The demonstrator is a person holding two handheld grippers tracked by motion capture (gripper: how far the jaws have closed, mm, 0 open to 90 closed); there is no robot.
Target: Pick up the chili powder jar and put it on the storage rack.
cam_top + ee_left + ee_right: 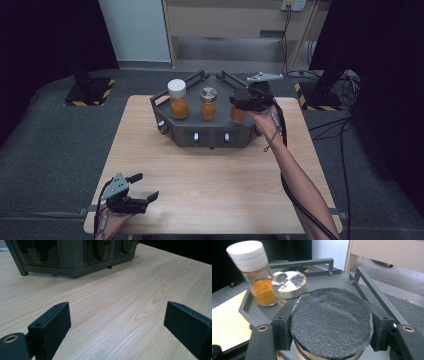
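Resting near the front left corner of the table (210,180), your left gripper (142,187) has its jaws wide apart with nothing between them. The table is pale wood with clear grain, standing on grey carpet. From the left gripper view you get that grain close up and, past the two black pads, the lower front of the dark rack (75,262), with its feet on the wood.

Farther back, your right gripper (239,106) reaches over the rack's right end and is clamped on the lid of the right jar (238,116), which is in the rack. From above, you see this jar's orange contents below the gripper; the right gripper view shows what the high view hides: the jar's dark, rough-textured lid (330,320) squeezed between both pads.

Beside it in the rack stand the middle jar (208,104), with a shiny metal lid, and the left jar (179,99), with a white cap, both holding orange powder.

Beyond the table, the high view shows a white panel, a light wooden unit with a wall socket, black stands on hazard-striped bases, and cables on the floor at right.
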